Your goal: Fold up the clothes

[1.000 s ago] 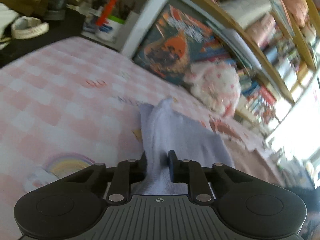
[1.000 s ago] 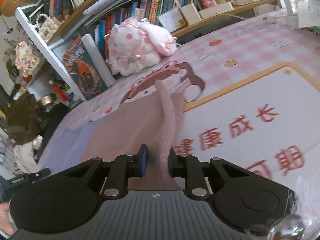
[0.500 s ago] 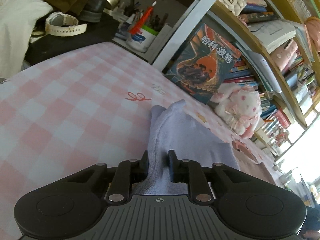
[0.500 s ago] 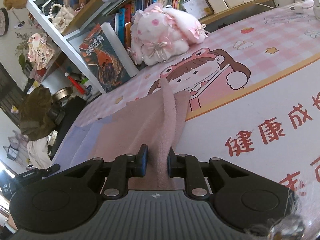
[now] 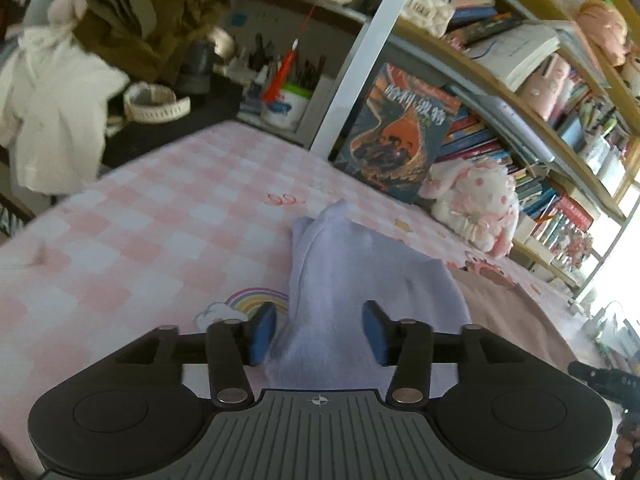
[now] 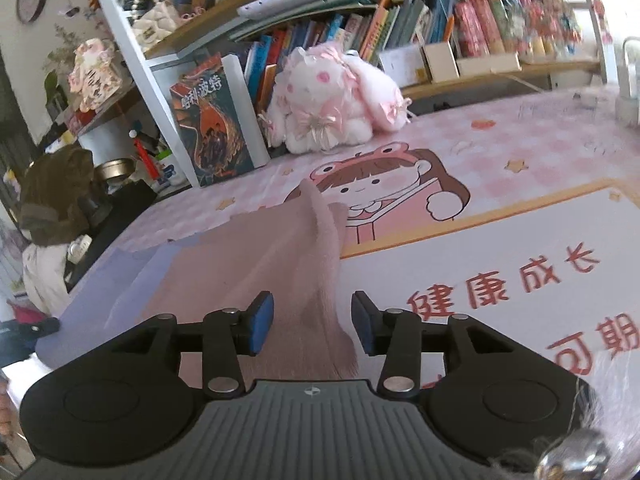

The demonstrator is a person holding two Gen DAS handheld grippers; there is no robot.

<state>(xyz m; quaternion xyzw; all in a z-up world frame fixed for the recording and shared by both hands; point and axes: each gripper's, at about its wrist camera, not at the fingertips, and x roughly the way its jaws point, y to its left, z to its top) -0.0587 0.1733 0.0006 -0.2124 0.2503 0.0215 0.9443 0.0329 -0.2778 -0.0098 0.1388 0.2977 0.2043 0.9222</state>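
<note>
A soft cloth lies on the pink checked table cover (image 5: 152,216), lavender at one end (image 5: 352,276) and dusty pink at the other (image 6: 256,264). My left gripper (image 5: 319,330) is open, its blue pads on either side of the raised lavender fold, not pinching it. My right gripper (image 6: 313,326) is open too, its pads spread around the raised ridge of the pink end (image 6: 324,240). The lavender end also shows in the right wrist view (image 6: 132,276).
A bookshelf with a dark book (image 5: 404,136) and a pink plush toy (image 6: 328,108) stands at the table's far edge. A pen cup (image 5: 286,106), a white watch (image 5: 154,104) and piled clothes (image 5: 52,120) sit at the left. A cartoon mat (image 6: 500,264) covers the right.
Both grippers were shut on the cloth's raised folds; now both have opened and let go. The cloth ends have settled lower on the table.
</note>
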